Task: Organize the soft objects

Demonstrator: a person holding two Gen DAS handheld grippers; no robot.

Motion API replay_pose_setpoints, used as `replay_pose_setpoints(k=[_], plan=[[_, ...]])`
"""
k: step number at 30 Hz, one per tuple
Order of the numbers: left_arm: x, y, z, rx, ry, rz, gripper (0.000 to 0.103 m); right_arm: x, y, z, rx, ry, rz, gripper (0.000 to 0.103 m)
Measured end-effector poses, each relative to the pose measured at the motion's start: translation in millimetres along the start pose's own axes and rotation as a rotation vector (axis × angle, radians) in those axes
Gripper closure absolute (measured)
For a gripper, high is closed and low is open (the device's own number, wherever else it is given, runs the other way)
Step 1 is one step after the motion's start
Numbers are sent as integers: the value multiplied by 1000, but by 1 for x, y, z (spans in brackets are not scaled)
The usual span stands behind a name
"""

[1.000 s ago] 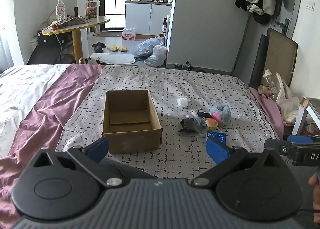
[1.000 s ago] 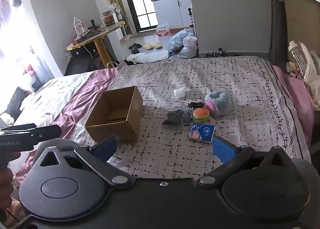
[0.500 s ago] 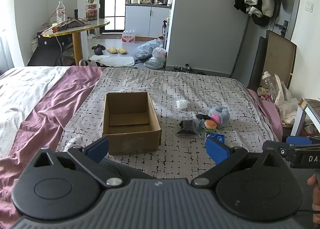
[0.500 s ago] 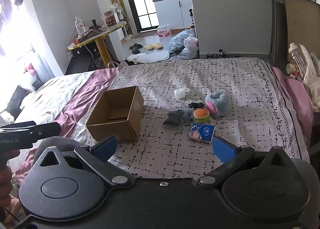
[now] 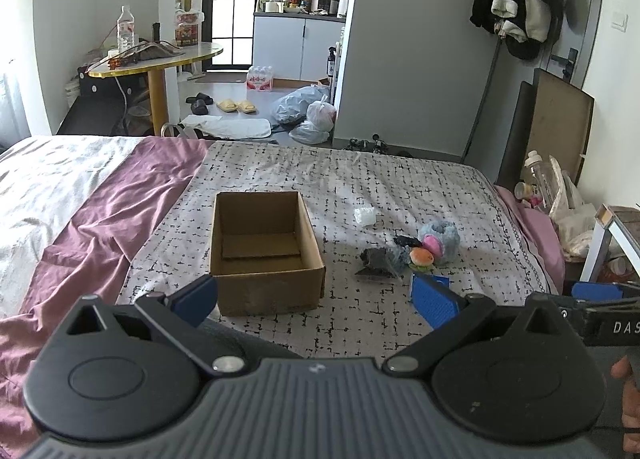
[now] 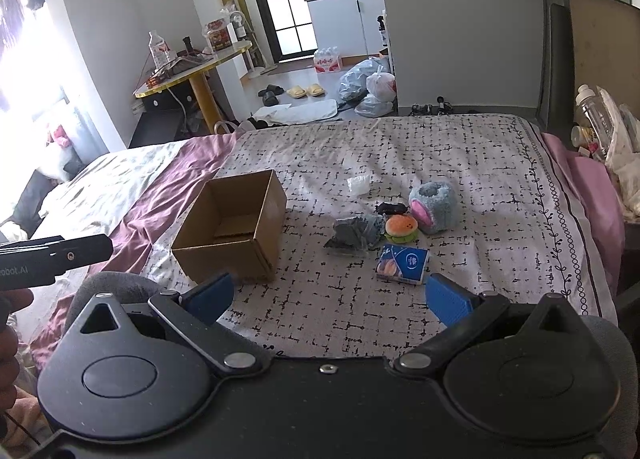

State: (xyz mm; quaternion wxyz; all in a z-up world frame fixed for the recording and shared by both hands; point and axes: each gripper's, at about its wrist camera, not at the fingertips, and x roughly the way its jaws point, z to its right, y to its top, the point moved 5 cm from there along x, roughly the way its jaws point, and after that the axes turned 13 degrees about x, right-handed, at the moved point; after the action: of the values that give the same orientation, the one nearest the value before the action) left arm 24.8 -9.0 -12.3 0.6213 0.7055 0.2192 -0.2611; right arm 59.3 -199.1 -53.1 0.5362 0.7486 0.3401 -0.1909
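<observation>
An open, empty cardboard box [image 5: 264, 247] [image 6: 234, 225] stands on the patterned bed cover. To its right lie a grey-blue plush with a pink patch [image 5: 440, 239] [image 6: 434, 207], an orange burger-shaped plush [image 5: 421, 258] [image 6: 401, 227], a dark grey crumpled cloth [image 5: 378, 261] [image 6: 354, 233], a small black item [image 6: 390, 209], a blue tissue pack [image 6: 402, 263] and a white wad [image 5: 365, 215] [image 6: 359, 183]. My left gripper [image 5: 316, 297] is open, low before the box. My right gripper [image 6: 328, 297] is open, short of the tissue pack. Neither holds anything.
A purple sheet [image 5: 100, 219] and white bedding cover the bed's left side. Bottles and bags [image 6: 596, 127] crowd the right bedside. Beyond the bed are a round yellow table [image 5: 156, 63], slippers and plastic bags [image 5: 308, 115] on the floor.
Both grippers have drawn back and risen slightly, so the box and toys sit a little farther away. Both stay open and nothing on the bed has moved.
</observation>
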Motion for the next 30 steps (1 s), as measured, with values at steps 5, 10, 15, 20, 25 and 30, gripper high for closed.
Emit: replay_pose_setpoints(k=[5,10,15,20,25,30], plan=[[1,-3,0,1,-1,-3,0,1,-1,0,6,-3,-6,0],[1,-3,1,2,2,-3,0,-1,-1,0,4,-6,-8,0],[1,-4,1,2,2,-4,0,-1,-1,-1,5,-6,-8,0],[2,-4,3,6,-1,-8,0,-1,-1,-1,3,0,-3,0],[3,-4,5,9,-1,-6,0,-2,1,2,29,18,-11,0],[4,-3,7,15,-1,-11,0,-3,2,4,29,12,-7,0]])
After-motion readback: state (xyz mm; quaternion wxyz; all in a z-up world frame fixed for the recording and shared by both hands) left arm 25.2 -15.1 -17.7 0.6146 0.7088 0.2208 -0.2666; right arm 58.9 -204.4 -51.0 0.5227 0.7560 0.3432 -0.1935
